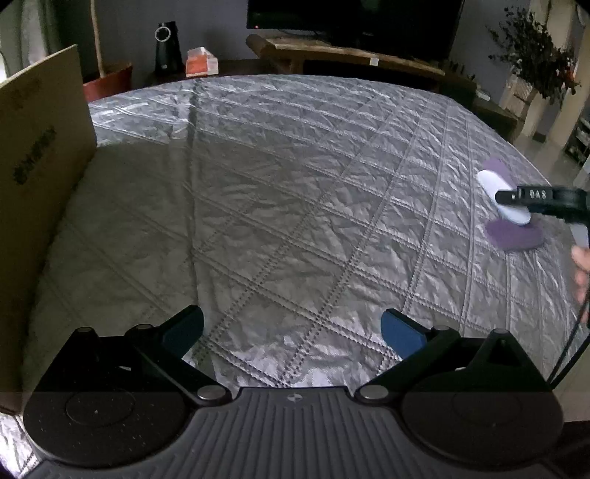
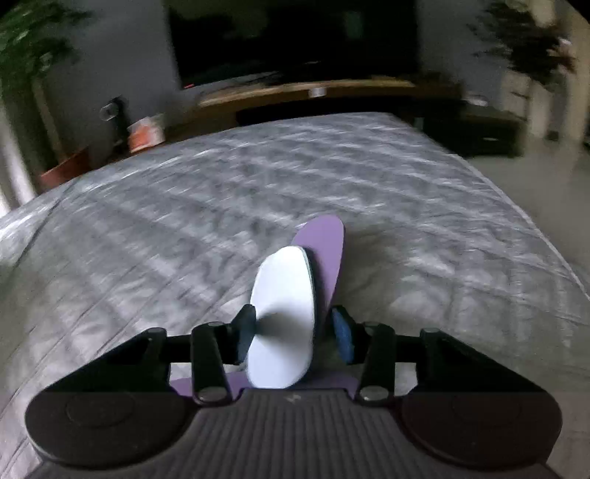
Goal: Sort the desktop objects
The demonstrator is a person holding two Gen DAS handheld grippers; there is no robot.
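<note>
Right gripper [image 2: 293, 331] clamped on a white oval piece [image 2: 282, 320] backed by a purple oval piece [image 2: 324, 250] — both pinched edge-on between the blue pads [image 2: 343, 333], standing nearly upright and leaning to the right. More purple showing low down behind the fingers, just above the gripper body (whether part of the same piece or another, cannot tell). Seen in the left wrist view too: far right, the white piece [image 1: 503, 200] angled across a purple shape [image 1: 514, 235] on the cloth, with the black gripper [image 1: 516, 197] closed across it and a bit of a hand [image 1: 582, 269] at the frame edge.

Left gripper [image 1: 291, 331] hanging over the grey quilted cover [image 1: 280, 177], fingers spread well apart, nothing between them — only bare cloth below.

Cardboard box [image 1: 37, 177] standing at the left edge of the cover, its brown wall upright. Beyond the far edge: a dark speaker [image 1: 167, 48], an orange tissue pack [image 1: 201, 60], a wooden bench [image 1: 354, 55] with a dark screen [image 1: 354, 16] above it, and a potted plant [image 1: 534, 59] at the right.
</note>
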